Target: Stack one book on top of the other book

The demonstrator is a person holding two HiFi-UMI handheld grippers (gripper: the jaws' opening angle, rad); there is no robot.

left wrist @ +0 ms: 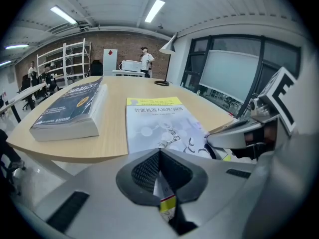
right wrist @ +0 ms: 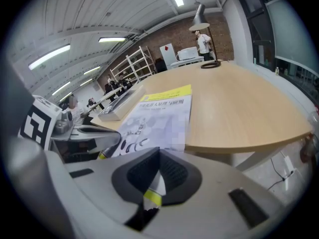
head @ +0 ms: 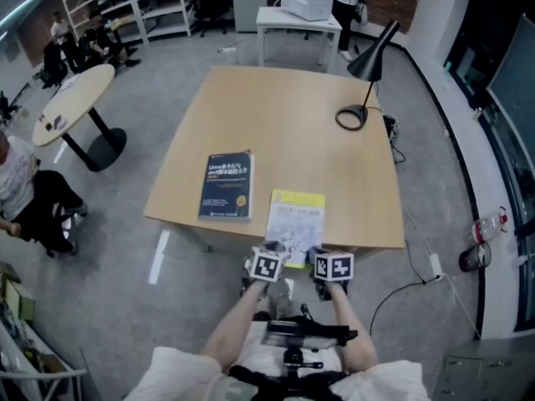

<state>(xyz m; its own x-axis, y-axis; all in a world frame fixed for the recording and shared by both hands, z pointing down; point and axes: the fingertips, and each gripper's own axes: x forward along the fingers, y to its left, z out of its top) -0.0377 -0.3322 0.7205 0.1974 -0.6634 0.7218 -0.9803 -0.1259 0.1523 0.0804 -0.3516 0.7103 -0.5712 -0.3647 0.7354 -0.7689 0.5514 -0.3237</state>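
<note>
Books not yet stacked; the lift is left to do.
My left gripper (left wrist: 159,156) and right gripper (right wrist: 159,153) have jaws clamped on the thin yellow-and-white book (head: 295,215) at the near edge of the worktop (head: 284,115); the thick dark-blue book (head: 226,185) lies beside it.

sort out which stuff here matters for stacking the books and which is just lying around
For the job:
- dark blue book
- yellow-and-white book
- left hand-held gripper and right hand-held gripper, both shut on the near edge of the yellow-and-white book

Just lying about:
- black desk lamp at the table's far corner
- round table off to the side
- white table behind
</note>
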